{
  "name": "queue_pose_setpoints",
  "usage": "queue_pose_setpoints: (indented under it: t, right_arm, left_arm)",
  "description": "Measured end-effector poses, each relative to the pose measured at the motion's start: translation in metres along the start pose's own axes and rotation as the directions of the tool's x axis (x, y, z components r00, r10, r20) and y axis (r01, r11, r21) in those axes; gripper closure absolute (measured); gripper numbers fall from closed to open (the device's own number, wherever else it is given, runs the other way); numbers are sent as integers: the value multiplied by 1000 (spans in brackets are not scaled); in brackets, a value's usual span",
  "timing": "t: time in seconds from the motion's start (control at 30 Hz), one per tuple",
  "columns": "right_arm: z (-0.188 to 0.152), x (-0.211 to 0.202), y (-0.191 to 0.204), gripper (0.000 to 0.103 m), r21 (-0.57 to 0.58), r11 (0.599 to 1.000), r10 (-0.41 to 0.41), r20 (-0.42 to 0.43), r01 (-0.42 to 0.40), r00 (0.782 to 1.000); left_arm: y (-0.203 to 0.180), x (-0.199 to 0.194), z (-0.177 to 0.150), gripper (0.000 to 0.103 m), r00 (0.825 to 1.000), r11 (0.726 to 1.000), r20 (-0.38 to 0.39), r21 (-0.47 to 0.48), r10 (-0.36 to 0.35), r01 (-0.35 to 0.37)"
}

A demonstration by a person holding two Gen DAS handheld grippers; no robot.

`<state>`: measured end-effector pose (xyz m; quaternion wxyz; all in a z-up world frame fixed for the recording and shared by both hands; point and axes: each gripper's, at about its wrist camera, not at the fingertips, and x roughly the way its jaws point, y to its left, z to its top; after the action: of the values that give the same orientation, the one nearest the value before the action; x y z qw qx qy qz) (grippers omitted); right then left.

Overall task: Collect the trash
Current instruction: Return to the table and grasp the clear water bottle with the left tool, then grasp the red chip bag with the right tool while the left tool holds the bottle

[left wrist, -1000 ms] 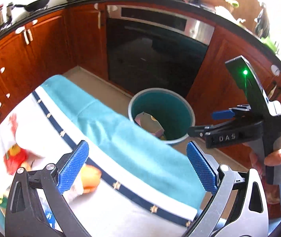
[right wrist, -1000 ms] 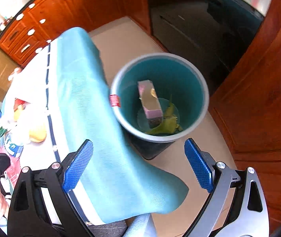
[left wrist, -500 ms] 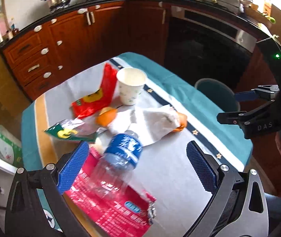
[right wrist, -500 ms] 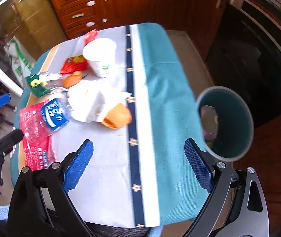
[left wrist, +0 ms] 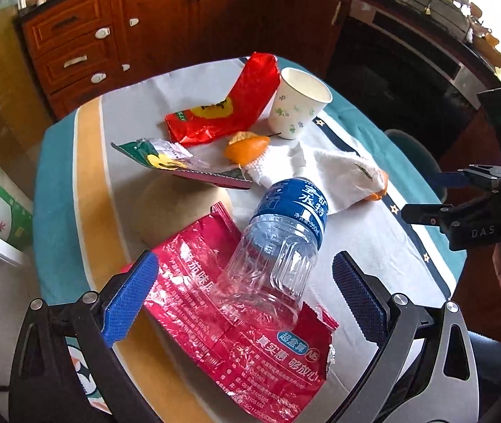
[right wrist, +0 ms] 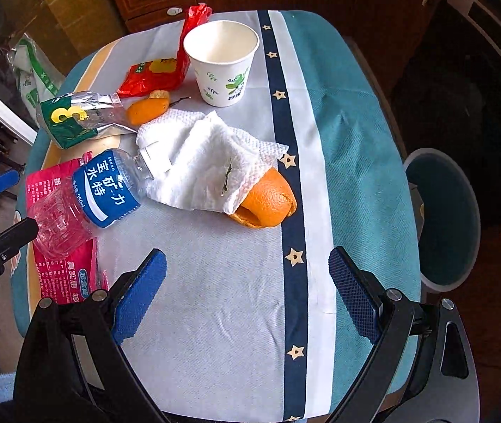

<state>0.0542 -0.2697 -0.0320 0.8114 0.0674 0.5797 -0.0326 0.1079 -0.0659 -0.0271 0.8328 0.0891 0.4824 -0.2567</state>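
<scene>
Dark wooden kitchen cabinets (left wrist: 84, 46) ringed a small table under a striped cloth (right wrist: 215, 299). My left gripper (left wrist: 246, 292) hung with its jaws wide apart, either side of a crushed clear bottle (left wrist: 278, 246) that lay on a pink snack wrapper (left wrist: 250, 349) (touching neither pad). My right gripper (right wrist: 246, 289) gaped too, empty, above bare cloth. Ahead lay a paper towel (right wrist: 201, 165) over orange peel (right wrist: 268, 204), a paper cup (right wrist: 222, 63), and red and green wrappers. The teal bin (right wrist: 444, 218) stood beside the table.
</scene>
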Motion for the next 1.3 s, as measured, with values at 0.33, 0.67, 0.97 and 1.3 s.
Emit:
queue_pose_setpoints:
  t: [0.33,0.67,0.97,1.3]
  right_arm:
    - [4,6,-18,13,58,998,11,-5,-11,1000]
    - [-4,21,-23,13,93,993,76,-29,-73,997]
    - [-12,24,-20,13,101,988,125,-36,-121,992]
    - [-15,18,-1,13,69,987,144,-36,-142,989]
  left_arm:
    - [-28,36,8,4,996,996,-68,64,-64,69]
    - [-55,39,-1,25,988,983,-136,161,-71,92]
    - [-72,76,5,19,976,982,-217,180,-23,63]
    - [-49,22,-4,37,994,994,-103,95,-39,49]
